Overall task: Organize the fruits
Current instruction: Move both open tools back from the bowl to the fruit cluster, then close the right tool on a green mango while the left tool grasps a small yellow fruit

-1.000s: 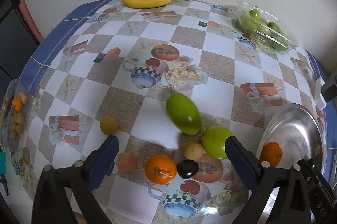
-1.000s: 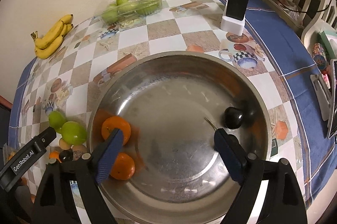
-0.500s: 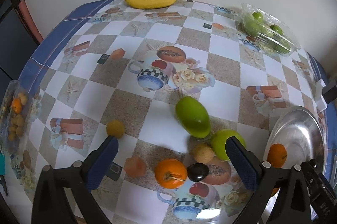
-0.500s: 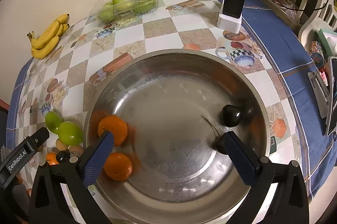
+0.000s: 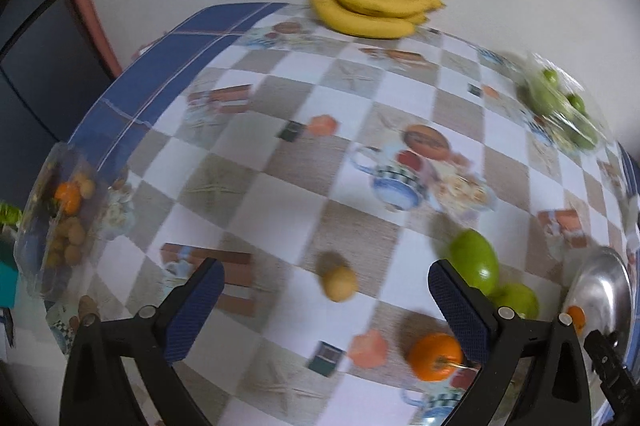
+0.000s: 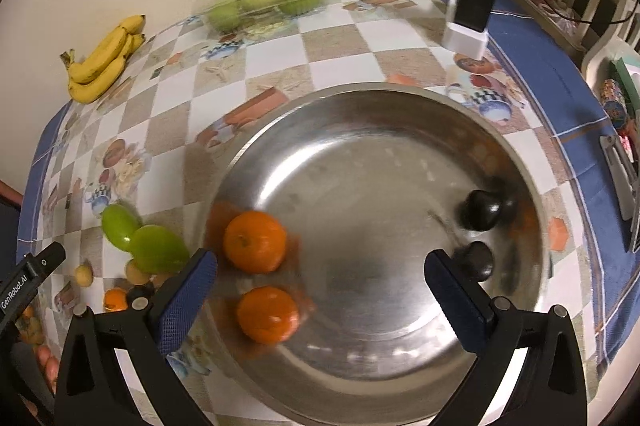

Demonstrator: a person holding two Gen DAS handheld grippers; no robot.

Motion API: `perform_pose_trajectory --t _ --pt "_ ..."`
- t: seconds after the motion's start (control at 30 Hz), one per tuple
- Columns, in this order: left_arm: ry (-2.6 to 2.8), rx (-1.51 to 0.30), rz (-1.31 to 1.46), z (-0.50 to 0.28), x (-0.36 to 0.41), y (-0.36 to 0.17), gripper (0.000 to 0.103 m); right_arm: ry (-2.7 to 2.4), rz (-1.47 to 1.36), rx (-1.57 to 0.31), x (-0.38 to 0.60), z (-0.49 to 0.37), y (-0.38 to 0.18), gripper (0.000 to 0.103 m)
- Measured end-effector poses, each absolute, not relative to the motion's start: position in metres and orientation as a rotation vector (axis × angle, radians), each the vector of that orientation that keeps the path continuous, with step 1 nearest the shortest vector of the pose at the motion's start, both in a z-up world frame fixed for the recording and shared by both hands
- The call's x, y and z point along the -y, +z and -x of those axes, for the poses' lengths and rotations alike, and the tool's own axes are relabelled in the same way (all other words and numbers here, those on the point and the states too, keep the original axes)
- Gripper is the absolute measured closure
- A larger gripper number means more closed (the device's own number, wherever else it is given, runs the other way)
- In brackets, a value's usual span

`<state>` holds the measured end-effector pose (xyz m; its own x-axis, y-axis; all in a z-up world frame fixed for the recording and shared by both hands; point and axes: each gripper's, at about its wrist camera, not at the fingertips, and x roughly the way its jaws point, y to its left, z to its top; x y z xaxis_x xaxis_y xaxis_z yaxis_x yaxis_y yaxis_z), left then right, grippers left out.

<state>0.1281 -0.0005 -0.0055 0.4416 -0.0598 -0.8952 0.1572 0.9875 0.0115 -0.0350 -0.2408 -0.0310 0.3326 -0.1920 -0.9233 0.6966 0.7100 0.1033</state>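
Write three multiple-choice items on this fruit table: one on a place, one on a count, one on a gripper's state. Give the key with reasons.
1. Where does the bunch of yellow bananas lie?
A. in the bowl
B. on the tablecloth by the wall
C. inside the clear plastic box

2. How many oranges lie in the round steel bowl?
A. none
B. two
C. four

3. How does the right gripper stand?
A. open and empty above the bowl
B. shut on an orange
C. shut on a banana

Key:
1 B: the bananas rest at the table's far edge against the wall.
2 B: one orange and a second orange lie side by side in the bowl.
3 A: its blue pads stand wide apart with nothing between them.
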Motion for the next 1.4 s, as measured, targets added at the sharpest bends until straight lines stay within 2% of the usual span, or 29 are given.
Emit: perform_pose_trajectory --t 0.47,1.1,1.23,1.3,1.4 --pt "-0.055 -1.098 0.015 -0.149 -0.062 -0.003 0.0 -0.466 -0.475 -1.027 0.189 -0.002 -0.02 0.0" --pt "-0.187 -1.191 0.007 -0.147 -0.025 -0.031 0.0 -0.315 -0.432 -1.025 0.158 -0.036 -0.025 0.001" --pt "-0.217 -1.225 0.021 -0.146 -0.018 -0.038 0.002 -0.316 -0.411 -1.049 0.157 -0.043 -0.032 0.018" --pt "-0.23 -1.231 0.018 -0.146 -0.015 -0.04 0.008 -0.316 -0.405 -1.062 0.156 -0.045 -0.037 0.02" --pt "-0.246 -1.255 0.034 -0.146 -0.011 -0.046 0.015 -0.314 -0.4 -1.077 0.156 -0.048 -0.043 0.027"
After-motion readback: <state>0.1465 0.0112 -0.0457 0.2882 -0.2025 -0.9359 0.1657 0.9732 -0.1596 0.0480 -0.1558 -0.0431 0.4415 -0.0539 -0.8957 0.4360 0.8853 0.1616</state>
